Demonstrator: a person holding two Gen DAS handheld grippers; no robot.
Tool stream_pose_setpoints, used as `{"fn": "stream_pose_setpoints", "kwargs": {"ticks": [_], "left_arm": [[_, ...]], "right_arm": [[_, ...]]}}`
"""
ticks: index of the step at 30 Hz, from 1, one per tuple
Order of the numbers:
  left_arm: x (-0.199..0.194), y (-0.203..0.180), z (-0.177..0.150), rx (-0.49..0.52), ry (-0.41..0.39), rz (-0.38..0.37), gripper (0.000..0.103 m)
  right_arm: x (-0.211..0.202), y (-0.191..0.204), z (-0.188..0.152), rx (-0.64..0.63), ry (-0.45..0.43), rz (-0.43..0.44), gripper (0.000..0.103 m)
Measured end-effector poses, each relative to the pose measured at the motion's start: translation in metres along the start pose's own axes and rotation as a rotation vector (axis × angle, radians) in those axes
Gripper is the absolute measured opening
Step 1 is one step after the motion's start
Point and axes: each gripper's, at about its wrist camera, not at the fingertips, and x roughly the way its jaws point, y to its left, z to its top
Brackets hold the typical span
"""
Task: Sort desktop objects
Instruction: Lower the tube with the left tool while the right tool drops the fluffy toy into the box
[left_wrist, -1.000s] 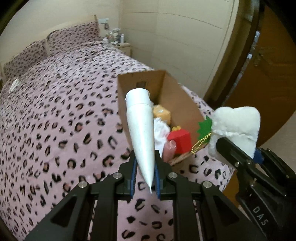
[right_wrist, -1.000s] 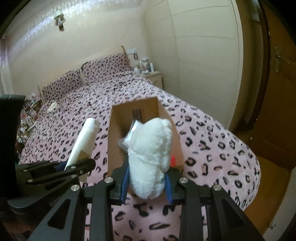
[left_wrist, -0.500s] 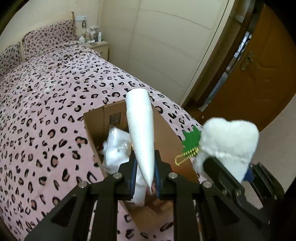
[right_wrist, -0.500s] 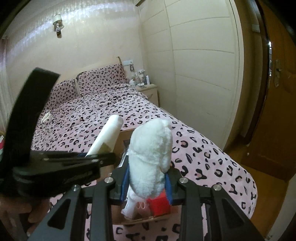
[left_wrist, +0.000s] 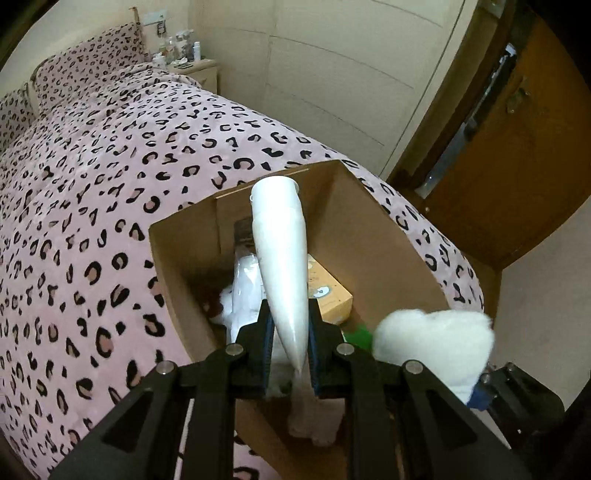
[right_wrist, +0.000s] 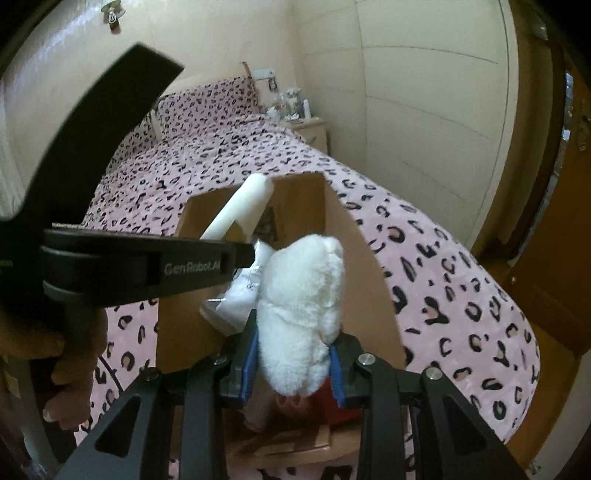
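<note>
Left wrist view: left claw clamps white tube, right claw clamps plush toy; release both low inside cardboard box.

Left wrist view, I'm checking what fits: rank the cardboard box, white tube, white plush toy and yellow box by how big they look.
1. cardboard box
2. white tube
3. white plush toy, partly hidden and close to the camera, so its rank against the tube is unsure
4. yellow box, partly hidden

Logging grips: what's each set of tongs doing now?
Left tongs: closed on white tube.
Right tongs: closed on white plush toy.
</note>
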Motion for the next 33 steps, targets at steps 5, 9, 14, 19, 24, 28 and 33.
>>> {"fn": "stream_pose_setpoints", "kwargs": {"ticks": [5,9,14,19,24,28,33], "left_arm": [[0.014,0.001,-0.004,0.022,0.012,0.008,0.017],[0.017,0.005,-0.004,0.032,-0.002,0.013,0.017],[0.015,0.003,-0.007,0.075,-0.014,0.042,0.026],[0.009,0.001,-0.008,0.092,-0.037,0.055,0.057],[-0.011,-0.001,-0.009,0.095,-0.069,0.069,0.074],[-0.032,0.002,-0.013,0.072,-0.094,0.093,0.084],[-0.056,0.003,-0.024,0.033,-0.101,0.153,0.088]], "right_arm": [[0.013,-0.001,-0.005,0.006,0.028,0.003,0.032],[0.023,-0.003,-0.009,0.019,0.052,0.012,0.032],[0.025,-0.005,-0.011,0.036,0.062,0.021,0.035],[0.023,-0.009,-0.007,0.057,0.073,0.032,0.035],[0.011,-0.016,0.000,0.110,0.076,0.052,0.035],[-0.005,-0.017,0.006,0.122,0.062,0.056,0.036],[-0.028,-0.017,0.012,0.127,0.045,0.053,0.036]]}}
